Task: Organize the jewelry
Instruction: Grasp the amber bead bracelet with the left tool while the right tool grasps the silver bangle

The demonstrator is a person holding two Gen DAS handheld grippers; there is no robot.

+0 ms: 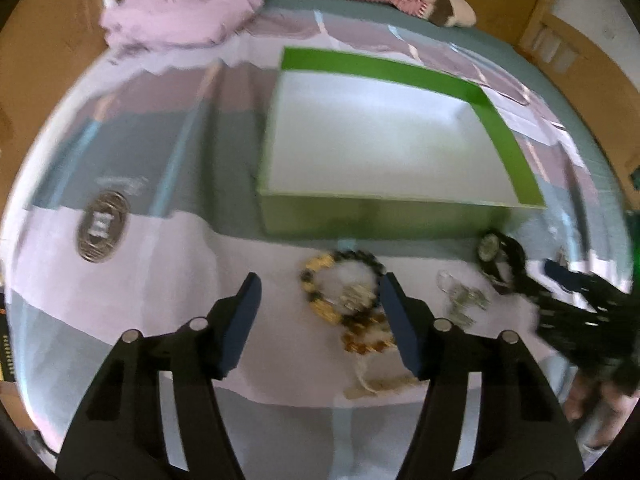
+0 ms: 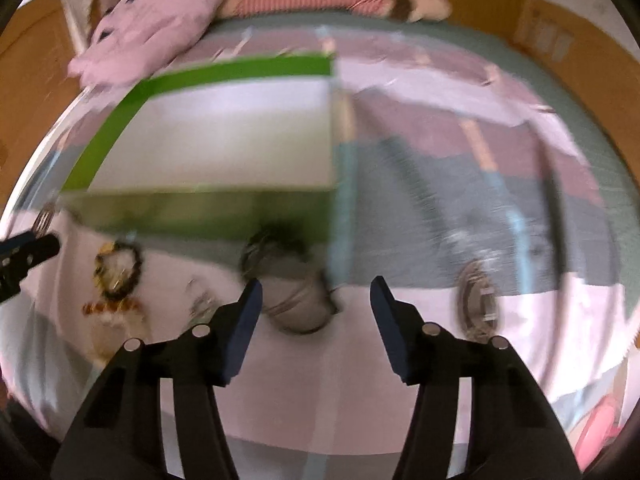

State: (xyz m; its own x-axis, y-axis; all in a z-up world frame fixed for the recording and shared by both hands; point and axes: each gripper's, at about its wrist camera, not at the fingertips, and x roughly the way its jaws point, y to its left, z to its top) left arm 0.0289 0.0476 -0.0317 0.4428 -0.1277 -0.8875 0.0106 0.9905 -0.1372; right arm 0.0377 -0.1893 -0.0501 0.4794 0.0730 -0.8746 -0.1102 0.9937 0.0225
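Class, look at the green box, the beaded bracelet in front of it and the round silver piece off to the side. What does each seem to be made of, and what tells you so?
Green box: likely cardboard, with thin flat walls, a matte white inside and sharp folded edges.
Beaded bracelet: round yellow and dark beads, perhaps stone, resin or wood; blur leaves it open.
Round silver piece: probably metal, judging by its grey sheen and textured rim.

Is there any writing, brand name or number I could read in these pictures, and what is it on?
None can be read.
Round silver medallion on the bedspread: pale marks at its centre, too blurred to read.
Wristwatch in front of the green box: the dial is too small and blurred to make out.
Dark object at the left edge: a row of light dots, not legible.
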